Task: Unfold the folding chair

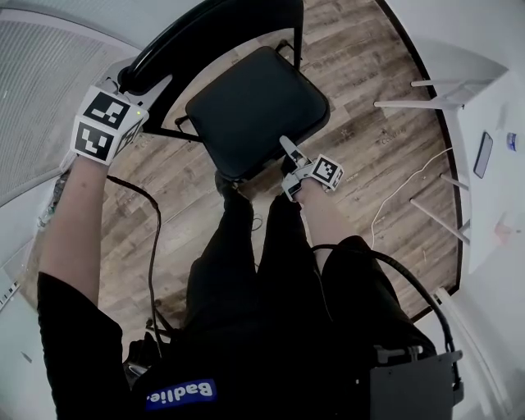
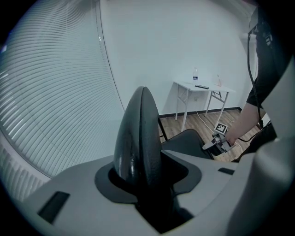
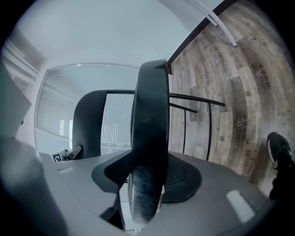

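Folding chair [image 1: 246,98] stands on wood-plank floor [image 1: 369,148], directly in front of the person's legs, near window blinds [image 1: 41,90].

- Seat [image 1: 254,111]: square with rounded corners, black, padded, matte. It lies nearly flat. Edge-on in the right gripper view it looks thick, with a faint grain.
- Backrest [image 1: 205,25]: curved black band, smooth and glossy, tapering to a rounded point when seen edge-on in the left gripper view.
- Frame [image 3: 198,108]: thin black metal tubes running under and behind the seat.

Left gripper [image 1: 146,92]: clamped on the backrest's top edge, which fills the gap between its jaws.
Right gripper [image 1: 289,152]: grasping the seat's front edge, the padding wedged between its jaws.

White folding table [image 2: 198,87] stands against the far wall, well apart from the chair. A small clear bottle [image 2: 195,75] stands upright on it; contents too small to tell. A flat dark object lies beside the bottle.
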Demonstrator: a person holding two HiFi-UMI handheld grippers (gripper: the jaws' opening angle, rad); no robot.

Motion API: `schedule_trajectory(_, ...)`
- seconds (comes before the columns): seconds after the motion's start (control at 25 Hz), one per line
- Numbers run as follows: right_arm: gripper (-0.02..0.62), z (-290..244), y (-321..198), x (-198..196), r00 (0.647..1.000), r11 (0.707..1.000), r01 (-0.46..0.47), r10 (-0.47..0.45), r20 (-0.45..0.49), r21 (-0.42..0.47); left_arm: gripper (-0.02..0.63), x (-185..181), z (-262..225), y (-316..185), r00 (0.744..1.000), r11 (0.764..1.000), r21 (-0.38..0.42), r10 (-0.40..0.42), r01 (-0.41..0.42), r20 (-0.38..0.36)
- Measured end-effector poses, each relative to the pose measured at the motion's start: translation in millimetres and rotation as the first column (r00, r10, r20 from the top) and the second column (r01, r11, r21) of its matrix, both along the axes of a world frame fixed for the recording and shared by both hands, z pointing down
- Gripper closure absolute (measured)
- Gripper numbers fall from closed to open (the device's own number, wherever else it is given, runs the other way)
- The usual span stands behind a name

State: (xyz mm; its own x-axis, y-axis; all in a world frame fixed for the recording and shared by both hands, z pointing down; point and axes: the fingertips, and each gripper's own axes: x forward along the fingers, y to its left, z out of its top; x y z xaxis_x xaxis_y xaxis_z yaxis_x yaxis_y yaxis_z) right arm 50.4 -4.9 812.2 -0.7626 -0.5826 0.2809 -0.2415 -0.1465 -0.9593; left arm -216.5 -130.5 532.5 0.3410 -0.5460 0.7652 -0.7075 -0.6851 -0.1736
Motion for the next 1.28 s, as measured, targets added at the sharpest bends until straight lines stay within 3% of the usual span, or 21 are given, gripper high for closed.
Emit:
schedule_trajectory(0.68, 0.396, 63, 29, 31, 0.998, 0.997, -0.014, 0.009, -0.062, -0.078, 0.446, -5, 28, -5, 0.998, 0.999, -0.044, 0.004, -0.006, -0.057)
schedule_trajectory(0.88, 0.391, 78, 31, 38, 0.998, 0.998, -0.009, 0.006, -0.055, -0.06, 0.446, -7, 36, -9, 0.998, 0.998, -0.056, 0.003, -0.007, -0.07)
schedule_trajectory(1.04, 0.388, 87, 30, 40, 0.998, 1.0, 0.008, -0.007, -0.06, 0.011, 0.446, -11, 44, -11, 0.997, 0.998, -0.064, 0.0, -0.005, -0.083)
schedule_trajectory(1.28, 0.383, 109, 40, 47, 0.998, 0.995, -0.042, 0.038, -0.047, -0.086, 0.446, -14, 56, -18, 0.995, 0.997, -0.08, 0.001, -0.01, -0.104)
